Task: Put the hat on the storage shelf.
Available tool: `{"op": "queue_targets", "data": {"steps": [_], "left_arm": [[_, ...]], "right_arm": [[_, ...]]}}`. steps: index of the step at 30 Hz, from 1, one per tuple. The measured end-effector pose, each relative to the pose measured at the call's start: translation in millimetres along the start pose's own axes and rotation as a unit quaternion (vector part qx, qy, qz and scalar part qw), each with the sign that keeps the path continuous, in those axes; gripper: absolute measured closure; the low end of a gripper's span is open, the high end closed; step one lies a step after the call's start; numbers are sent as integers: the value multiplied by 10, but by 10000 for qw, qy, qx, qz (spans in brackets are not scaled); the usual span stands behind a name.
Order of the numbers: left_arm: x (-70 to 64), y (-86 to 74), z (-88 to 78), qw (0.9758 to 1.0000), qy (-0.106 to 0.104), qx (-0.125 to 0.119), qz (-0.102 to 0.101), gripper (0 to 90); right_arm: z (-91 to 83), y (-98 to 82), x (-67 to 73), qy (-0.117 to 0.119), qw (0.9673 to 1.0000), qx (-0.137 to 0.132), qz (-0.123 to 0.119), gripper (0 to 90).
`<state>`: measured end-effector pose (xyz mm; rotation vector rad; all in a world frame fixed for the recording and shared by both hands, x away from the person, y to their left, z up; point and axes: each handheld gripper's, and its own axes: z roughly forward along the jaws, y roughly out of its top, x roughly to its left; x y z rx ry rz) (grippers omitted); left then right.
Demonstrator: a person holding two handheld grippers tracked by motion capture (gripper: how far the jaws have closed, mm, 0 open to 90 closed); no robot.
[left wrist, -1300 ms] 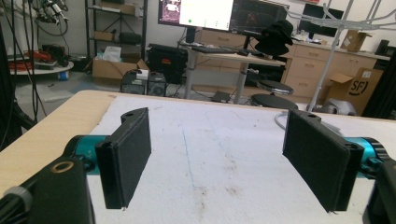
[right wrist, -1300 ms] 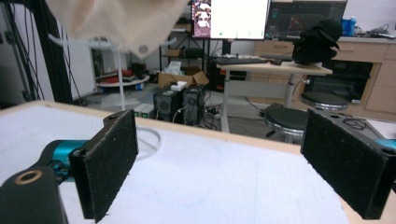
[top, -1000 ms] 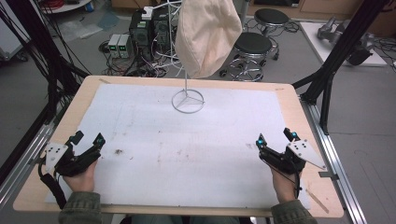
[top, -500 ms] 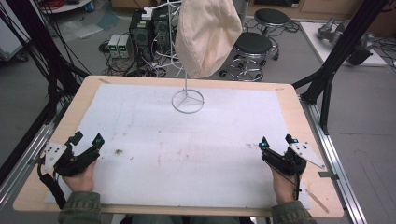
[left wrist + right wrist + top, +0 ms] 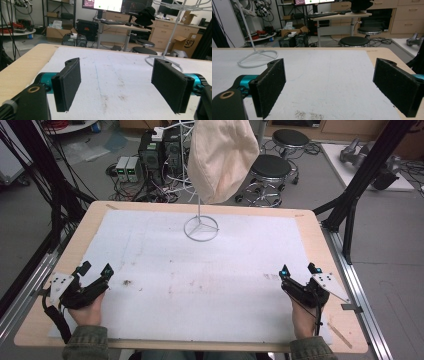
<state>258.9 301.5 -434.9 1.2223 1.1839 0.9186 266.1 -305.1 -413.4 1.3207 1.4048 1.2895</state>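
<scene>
A cream cap [image 5: 221,157] hangs on a white wire stand whose ring base [image 5: 201,228] rests at the back middle of the white mat [image 5: 200,270]. My left gripper [image 5: 96,268] lies at the mat's front left, open, nothing between its black pads [image 5: 67,83]. At the front right my right gripper [image 5: 299,269] is open too, with empty pads [image 5: 270,85]. The stand's base appears far right in the left gripper view [image 5: 162,63] and far left in the right gripper view [image 5: 257,58].
The mat covers a wooden table [image 5: 80,237] with a metal rail [image 5: 355,285] along its right side. Dark stains [image 5: 126,282] mark the mat near the left gripper. Stools [image 5: 270,167], computers [image 5: 152,152] and black frame posts [image 5: 365,175] stand beyond the table.
My right gripper has slid slightly toward the front edge of the table. The left gripper and the cap have stayed in place.
</scene>
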Motion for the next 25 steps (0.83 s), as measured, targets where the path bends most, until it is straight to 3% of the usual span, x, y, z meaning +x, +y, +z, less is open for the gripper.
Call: {"op": "queue_targets", "data": {"steps": [10,25], "left_arm": [[-2,-11,3,10000,-21,48,20,240],[9,-20,4,9999,-56,89,31,241]], "right_arm": [[19,-10,-13,50,9999,120,93,102],[24,-20,14,66,9997,241,-20,102]]}}
